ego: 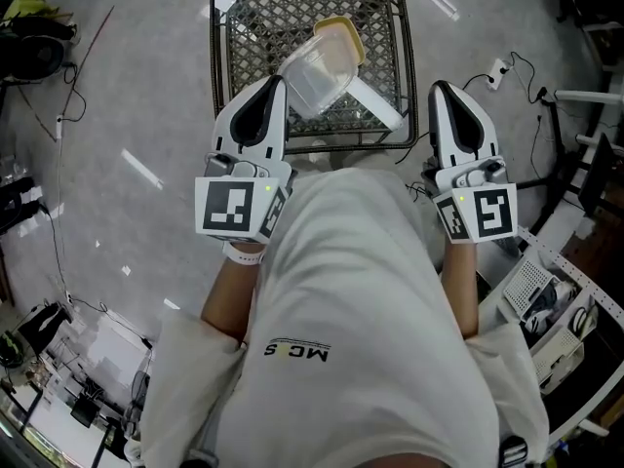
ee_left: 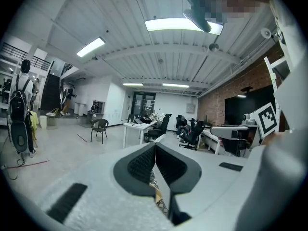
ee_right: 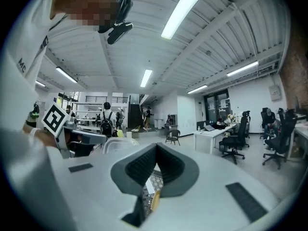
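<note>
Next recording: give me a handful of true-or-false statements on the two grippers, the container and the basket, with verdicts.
1. The left gripper grips the clear container. True.
2. The container lies flat on the floor. False: it is tilted, held over the basket.
3. The right gripper has its jaws wide apart. False: its own view shows them meeting at the tips.
4. The basket is wire mesh. True.
5. The lid is blue. False: it is yellowish.
</note>
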